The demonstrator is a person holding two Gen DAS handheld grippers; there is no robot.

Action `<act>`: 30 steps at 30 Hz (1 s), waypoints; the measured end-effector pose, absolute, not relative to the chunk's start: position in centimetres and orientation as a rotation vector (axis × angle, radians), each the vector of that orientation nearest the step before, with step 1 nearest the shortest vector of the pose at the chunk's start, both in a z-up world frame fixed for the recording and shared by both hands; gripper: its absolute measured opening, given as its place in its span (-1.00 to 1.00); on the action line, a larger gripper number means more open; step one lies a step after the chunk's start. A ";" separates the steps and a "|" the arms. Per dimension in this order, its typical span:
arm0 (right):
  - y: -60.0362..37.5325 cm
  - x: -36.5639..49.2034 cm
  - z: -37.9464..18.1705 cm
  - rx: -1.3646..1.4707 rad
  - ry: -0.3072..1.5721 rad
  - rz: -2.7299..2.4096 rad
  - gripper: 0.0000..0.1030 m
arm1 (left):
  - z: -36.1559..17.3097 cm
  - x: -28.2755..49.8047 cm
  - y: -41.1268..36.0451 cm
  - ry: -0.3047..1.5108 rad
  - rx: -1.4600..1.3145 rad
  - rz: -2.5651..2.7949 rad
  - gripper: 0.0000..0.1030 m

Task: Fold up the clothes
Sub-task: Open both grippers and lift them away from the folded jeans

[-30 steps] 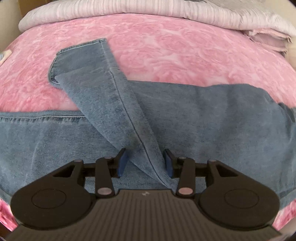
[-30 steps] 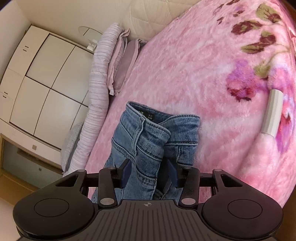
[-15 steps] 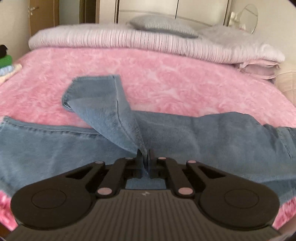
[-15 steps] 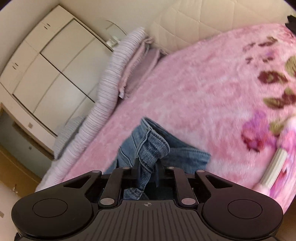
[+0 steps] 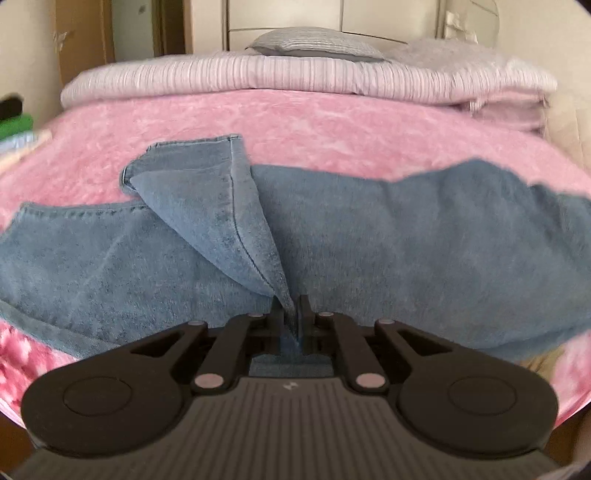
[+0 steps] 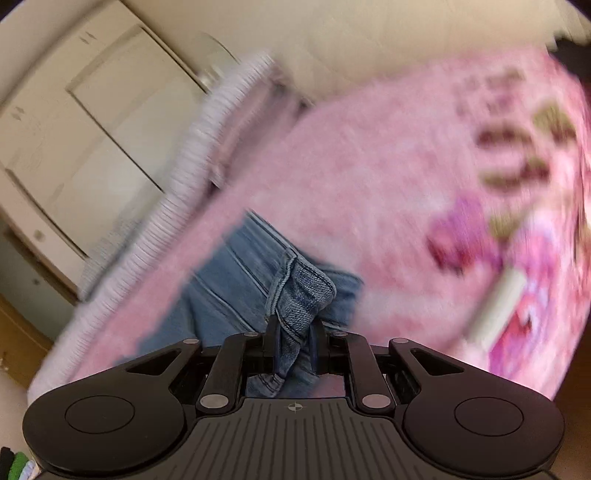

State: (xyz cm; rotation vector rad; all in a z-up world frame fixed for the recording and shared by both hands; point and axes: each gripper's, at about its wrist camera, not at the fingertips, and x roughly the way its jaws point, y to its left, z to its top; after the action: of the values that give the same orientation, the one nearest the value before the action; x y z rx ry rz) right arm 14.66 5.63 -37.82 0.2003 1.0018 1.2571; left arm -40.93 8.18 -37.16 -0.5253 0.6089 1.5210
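Lying spread across a fuzzy pink floral bed blanket (image 5: 332, 125): a pair of blue denim jeans (image 5: 424, 236), stretching from the left edge of the left wrist view to its right edge. Sitting at the far left margin of that view, blurred: a green and pale stack of folded items (image 5: 16, 127), too smeared to identify. Folding over the lower leg, left of centre: the hem end of one jeans leg (image 5: 207, 192), rising in a tapering ridge toward the camera. Pinching that ridge along its side seam: the black two-finger left gripper (image 5: 291, 317), jaws drawn in narrow with only the fabric thickness between them. Running along the far side of the bed: a rolled striped lilac-white quilt (image 5: 295, 74), carrying a grey striped pillow (image 5: 314, 44) on top, with white cabinet doors (image 5: 388, 18) standing behind.

Showing at the left of the heavily blurred right wrist view: the white cabinet doors (image 6: 85, 122) again, then the striped quilt (image 6: 162, 218) slanting down. Bunching at centre: the jeans' waistband (image 6: 303, 291), lifting off the blanket. Clamping that thick folded denim: the black right gripper (image 6: 294, 343), jaws closed partway on the bundle. Lying at the right on the floral print: a pale cream stick-like object (image 6: 498, 306), too blurred to name.
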 end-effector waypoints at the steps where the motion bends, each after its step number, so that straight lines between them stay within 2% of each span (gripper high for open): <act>1: 5.6 14.8 -37.9 0.207 1.015 1.252 -0.71 | -37.2 -40.6 7.9 0.627 -0.495 1.529 -0.84; 2: 5.4 14.7 -37.5 0.191 1.015 1.237 -0.66 | -37.1 -40.5 7.9 0.636 -0.490 1.533 -0.83; 4: 5.0 14.4 -36.2 0.129 0.997 1.183 -0.13 | -36.5 -40.7 7.7 0.632 -0.512 1.536 -0.81; 5: 4.7 14.1 -35.5 0.101 0.965 1.153 -0.09 | -36.0 -40.9 7.6 0.629 -0.520 1.541 -0.76; 8: 3.0 12.3 -33.2 0.067 0.809 1.154 -0.08 | -34.8 -40.9 7.0 0.641 -0.510 1.568 -0.62; 10: 2.8 10.3 -32.6 0.020 0.744 1.248 -0.08 | -34.6 -40.5 6.8 0.660 -0.499 1.582 -0.62; 16: 5.1 4.2 -35.8 -0.311 0.742 1.328 -0.08 | -33.7 -40.1 5.8 0.744 -0.522 1.590 -0.60; 22: 2.1 1.5 -33.7 -0.268 0.773 1.357 -0.08 | -30.5 -41.1 1.8 0.793 -0.439 1.655 -0.60; 30: 0.6 -6.3 -31.2 -0.333 0.828 1.523 -0.08 | -26.9 -46.5 -4.7 0.705 -0.489 1.711 -0.60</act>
State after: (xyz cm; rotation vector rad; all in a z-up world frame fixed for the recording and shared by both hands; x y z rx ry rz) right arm -6.31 0.59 -31.22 -0.3327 0.8283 1.5234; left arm -46.47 -4.72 -26.86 -0.4886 0.7048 1.7109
